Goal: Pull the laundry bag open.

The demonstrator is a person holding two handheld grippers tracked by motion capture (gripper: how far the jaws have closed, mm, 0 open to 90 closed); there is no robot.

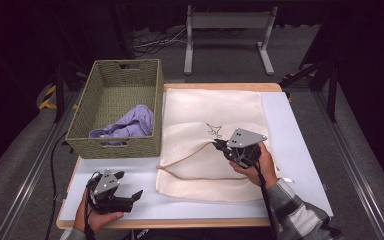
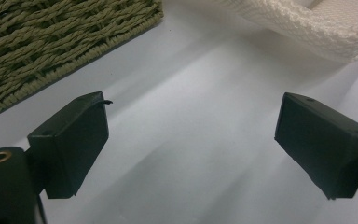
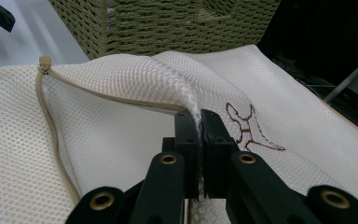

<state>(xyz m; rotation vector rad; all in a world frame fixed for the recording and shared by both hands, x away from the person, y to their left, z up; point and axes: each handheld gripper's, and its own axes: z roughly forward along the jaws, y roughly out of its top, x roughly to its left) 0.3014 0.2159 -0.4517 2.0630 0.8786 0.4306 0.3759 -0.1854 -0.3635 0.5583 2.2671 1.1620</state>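
Pinching a fold of the cream mesh laundry bag (image 3: 121, 140), my right hand-held gripper (image 3: 199, 122) has its jaws pressed together on the fabric, with the mesh bunched up between them and rising in a ridge toward the upper left of the right gripper view. In the high view that same right hand-held gripper (image 1: 219, 145) sits right of centre, over the bag (image 1: 215, 115), which lies spread across the middle of the white counter (image 1: 295, 145). A tan zipper (image 3: 51, 121) runs along the bag's lifted edge — its pull (image 3: 44, 62) shows at the upper left of the right gripper view — and a small dark-red embroidered figure (image 3: 247, 128) sits just right of the jaws.

My left hand-held gripper (image 1: 130, 196) rests at the lower left of the high view, on the counter's near edge and well apart from the bag. Its jaws stand wide open with nothing between them; the left gripper view looks past them at bare counter (image 2: 191, 140), with the bag's edge (image 2: 317, 28) at the upper right.

A woven green basket (image 1: 115, 145) stands at the upper left of the high view, just beside the bag's left edge, and its wall (image 2: 51, 42) takes the upper left of the left gripper view. Inside it lies a crumpled lavender garment (image 1: 130, 125) — bunched toward the near wall.
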